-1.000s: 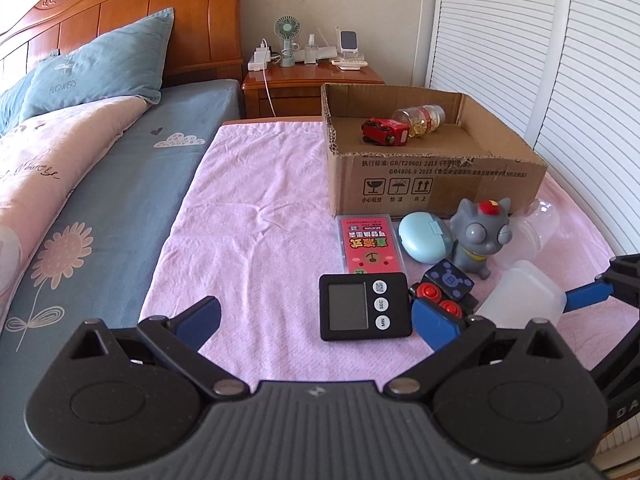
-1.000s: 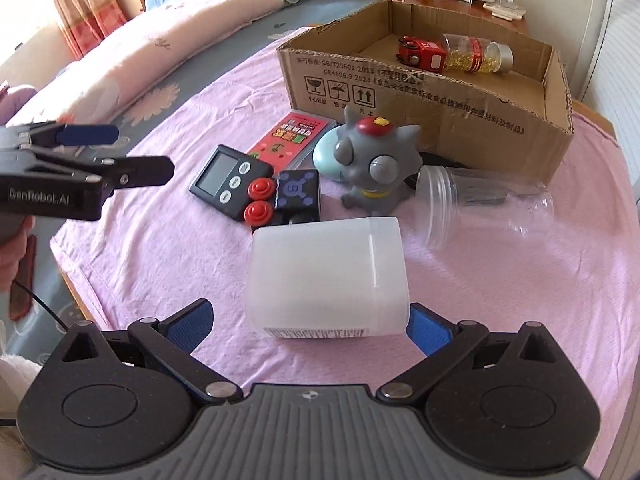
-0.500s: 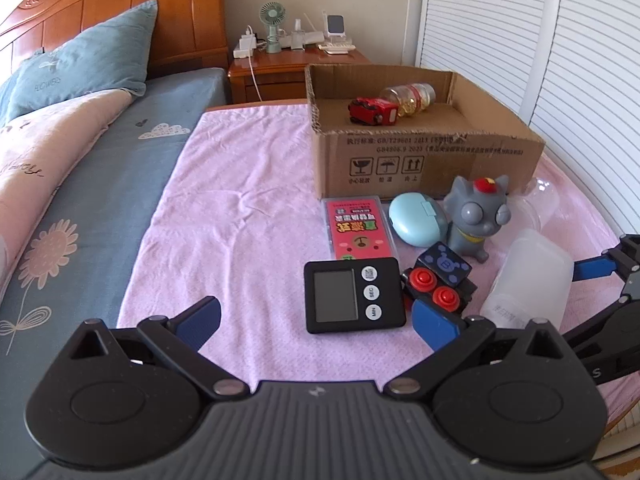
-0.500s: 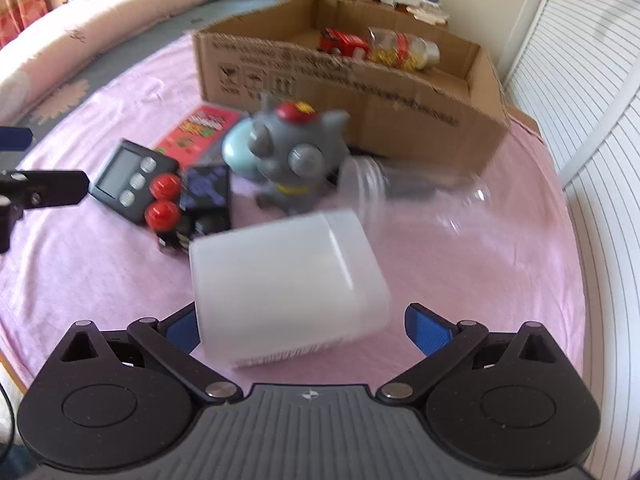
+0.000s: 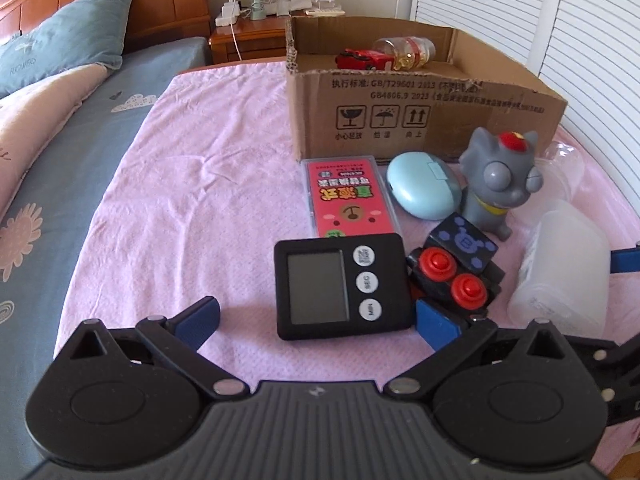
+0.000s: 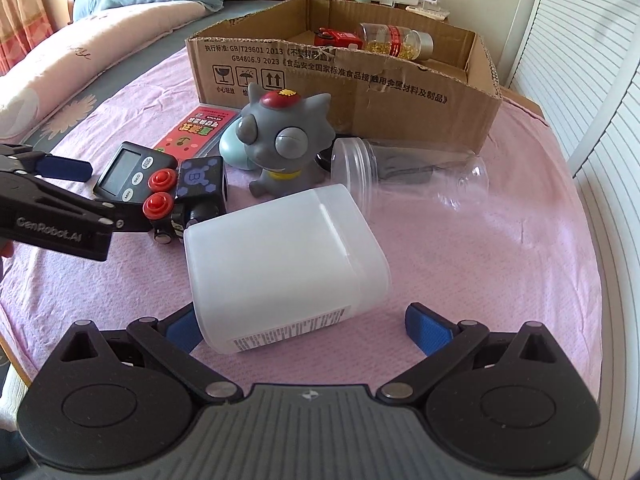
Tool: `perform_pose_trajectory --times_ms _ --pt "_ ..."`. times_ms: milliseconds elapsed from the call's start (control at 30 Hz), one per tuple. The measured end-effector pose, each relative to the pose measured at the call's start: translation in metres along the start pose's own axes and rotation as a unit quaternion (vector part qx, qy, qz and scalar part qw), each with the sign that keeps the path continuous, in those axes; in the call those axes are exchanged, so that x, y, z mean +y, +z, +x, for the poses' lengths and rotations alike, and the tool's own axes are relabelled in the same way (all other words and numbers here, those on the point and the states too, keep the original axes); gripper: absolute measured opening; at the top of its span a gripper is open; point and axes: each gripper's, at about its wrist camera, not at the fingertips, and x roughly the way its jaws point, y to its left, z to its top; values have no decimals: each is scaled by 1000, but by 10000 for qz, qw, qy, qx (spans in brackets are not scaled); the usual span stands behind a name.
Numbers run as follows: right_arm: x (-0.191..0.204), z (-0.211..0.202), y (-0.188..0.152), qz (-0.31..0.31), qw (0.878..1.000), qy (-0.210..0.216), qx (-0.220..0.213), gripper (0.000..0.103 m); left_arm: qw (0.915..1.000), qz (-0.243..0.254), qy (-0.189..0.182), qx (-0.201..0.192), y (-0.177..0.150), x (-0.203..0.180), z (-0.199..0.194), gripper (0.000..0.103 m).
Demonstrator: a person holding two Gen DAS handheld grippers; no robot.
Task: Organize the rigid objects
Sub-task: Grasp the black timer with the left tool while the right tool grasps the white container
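On the pink cloth [image 5: 192,208] lie a black timer [image 5: 340,286] [image 6: 128,172], a black toy with red buttons [image 5: 452,276] [image 6: 188,192], a pink card case [image 5: 350,200], a pale blue case [image 5: 422,190], a grey cat figure [image 5: 500,184] [image 6: 284,144], a clear jar [image 6: 408,170] on its side and a white frosted container [image 6: 284,264] [image 5: 560,276]. My left gripper [image 5: 316,322] is open, the timer between its fingers. My right gripper [image 6: 300,326] is open around the white container's near end. A cardboard box [image 5: 420,108] [image 6: 340,80] holds a red toy car [image 6: 338,38] and a pill bottle [image 6: 398,40].
A bed with blue sheet [image 5: 60,152] and pillows lies to the left. A wooden nightstand [image 5: 248,34] with a fan and chargers stands behind the box. White louvred doors [image 5: 580,32] run along the right. The left gripper shows in the right wrist view [image 6: 64,200].
Both grippers have moved forward toward the objects. The left one now straddles the timer. The white container shifted and turned between the right fingers.
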Motion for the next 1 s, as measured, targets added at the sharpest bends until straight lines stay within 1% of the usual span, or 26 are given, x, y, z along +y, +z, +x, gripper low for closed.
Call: perform_pose_trajectory --times_ms 67,167,333,500,633,700,833,1000 --pt "0 -1 -2 -5 10000 5 -26 103 10000 12 -25 -5 0 4 -1 103" --pt "0 -2 -2 -11 10000 13 -19 103 10000 -82 38 -31 -2 13 -2 103" --pt "-1 -2 -2 -17 10000 18 -32 103 9998 -87 38 -168 -7 25 -3 103" --pt "0 -2 -3 -16 10000 19 -68 103 9992 -233 179 -253 -7 25 -2 103" --pt "0 -3 -4 -17 9999 17 -125 103 9988 -265 209 -356 -8 23 -1 102" --pt "1 -3 -4 -21 9999 18 -123 103 9988 -211 162 -412 -8 22 -2 98" --pt "0 -3 -4 -29 9999 27 -136 103 9983 -72 45 -578 -8 17 -5 84" --pt "0 -3 -5 -42 9999 33 -161 103 9976 -48 11 -697 -7 15 -5 71"
